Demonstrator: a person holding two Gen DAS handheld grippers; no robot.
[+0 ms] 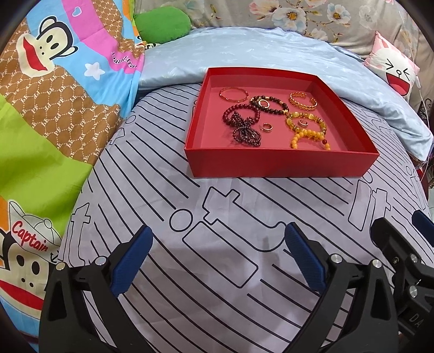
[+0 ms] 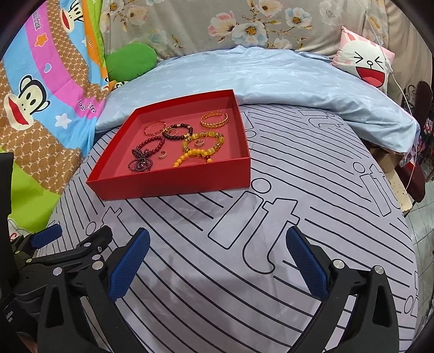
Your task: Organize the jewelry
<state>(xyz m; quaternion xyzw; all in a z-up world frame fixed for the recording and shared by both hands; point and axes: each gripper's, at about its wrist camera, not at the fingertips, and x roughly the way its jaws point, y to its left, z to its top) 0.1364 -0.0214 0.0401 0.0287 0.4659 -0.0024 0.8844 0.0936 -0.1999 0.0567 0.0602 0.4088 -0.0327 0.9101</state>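
A shallow red box (image 1: 282, 163) (image 2: 173, 184) sits on the striped bedsheet and holds the jewelry. Inside lie a thin gold bangle (image 1: 233, 94) (image 2: 154, 127), a gold chain cuff (image 1: 303, 101) (image 2: 214, 119), a dark bead bracelet (image 1: 268, 104) (image 2: 177, 132), a dark red bead bracelet (image 1: 241, 112) (image 2: 152, 144), a dark purple bead cluster (image 1: 245, 133) (image 2: 141, 161), yellow bead bracelets (image 1: 306, 129) (image 2: 202, 148) and small rings (image 1: 265, 127) (image 2: 162, 155). My left gripper (image 1: 217, 239) is open and empty, well short of the box. My right gripper (image 2: 217, 240) is open and empty, also short of it.
A colourful monkey-print quilt (image 1: 54, 108) (image 2: 40, 95) lies on the left. A light blue blanket (image 1: 244, 51) (image 2: 271, 78) is bunched behind the box. A green pillow (image 1: 162, 24) and a pink rabbit pillow (image 1: 393, 68) (image 2: 363, 59) lie at the back. The bed's edge drops off right (image 2: 407, 195).
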